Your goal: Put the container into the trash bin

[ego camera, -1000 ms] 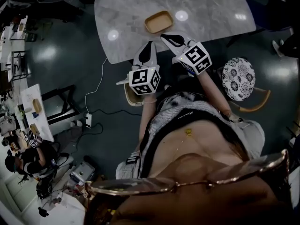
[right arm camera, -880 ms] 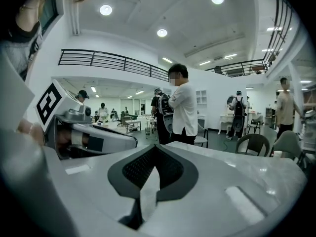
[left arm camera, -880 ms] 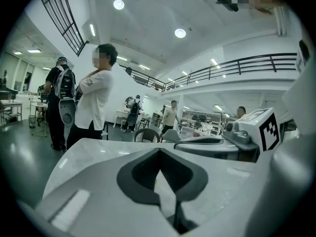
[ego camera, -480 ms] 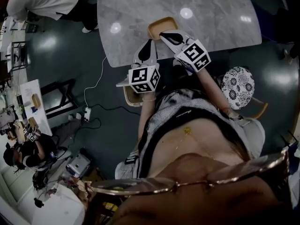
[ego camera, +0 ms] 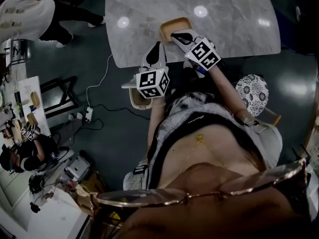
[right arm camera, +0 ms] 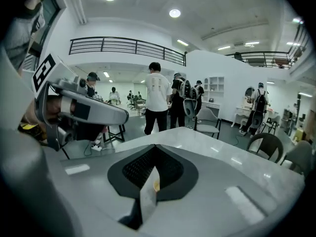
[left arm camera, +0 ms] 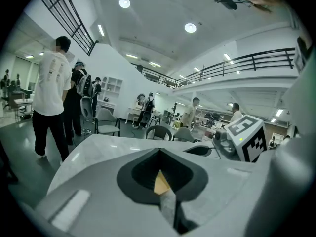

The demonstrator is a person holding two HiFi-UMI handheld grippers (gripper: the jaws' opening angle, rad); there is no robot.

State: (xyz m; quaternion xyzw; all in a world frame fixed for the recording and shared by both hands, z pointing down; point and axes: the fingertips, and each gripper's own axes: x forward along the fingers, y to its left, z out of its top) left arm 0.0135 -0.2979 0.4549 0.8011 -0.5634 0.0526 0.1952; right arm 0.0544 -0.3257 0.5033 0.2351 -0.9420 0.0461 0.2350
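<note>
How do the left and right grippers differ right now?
In the head view the right gripper overlaps the near rim of the container. The left gripper lies short of it, by the edge of the table. The left gripper points nearly straight up the picture, while the right gripper slants up and left toward the container. Both have their jaws together and hold nothing.

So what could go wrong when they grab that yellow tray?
Both the right gripper and left gripper have their jaws shut, so they might shove the container along the table instead of pinching it. It sits near the table's edge, so a bump could knock it off. A power strip lies on the floor nearby, so carrying it could mean tripping.
</note>
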